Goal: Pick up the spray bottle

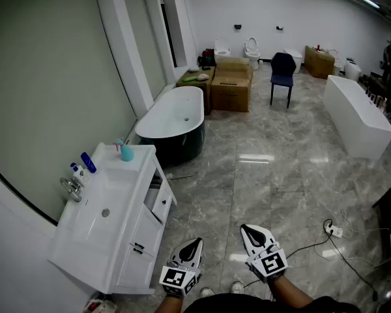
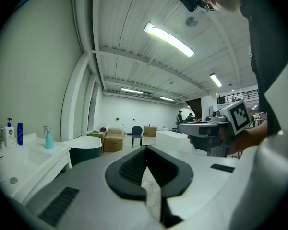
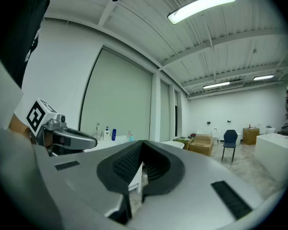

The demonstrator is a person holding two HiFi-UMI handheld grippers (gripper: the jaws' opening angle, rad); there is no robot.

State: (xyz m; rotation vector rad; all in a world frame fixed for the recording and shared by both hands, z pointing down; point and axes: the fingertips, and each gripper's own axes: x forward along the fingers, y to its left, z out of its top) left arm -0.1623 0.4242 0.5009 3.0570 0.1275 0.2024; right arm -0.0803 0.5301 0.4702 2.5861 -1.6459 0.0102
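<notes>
The spray bottle (image 1: 126, 152) is turquoise with a pink trigger, the vanity (image 1: 134, 175) white, the chair (image 1: 283, 67) blue, the floor (image 1: 267, 188) grey-veined marble.

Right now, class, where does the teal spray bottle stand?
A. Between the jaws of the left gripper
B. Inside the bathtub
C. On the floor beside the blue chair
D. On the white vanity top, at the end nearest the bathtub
D: the teal spray bottle stands upright on the white vanity top, at the end next to the bathtub.
</notes>
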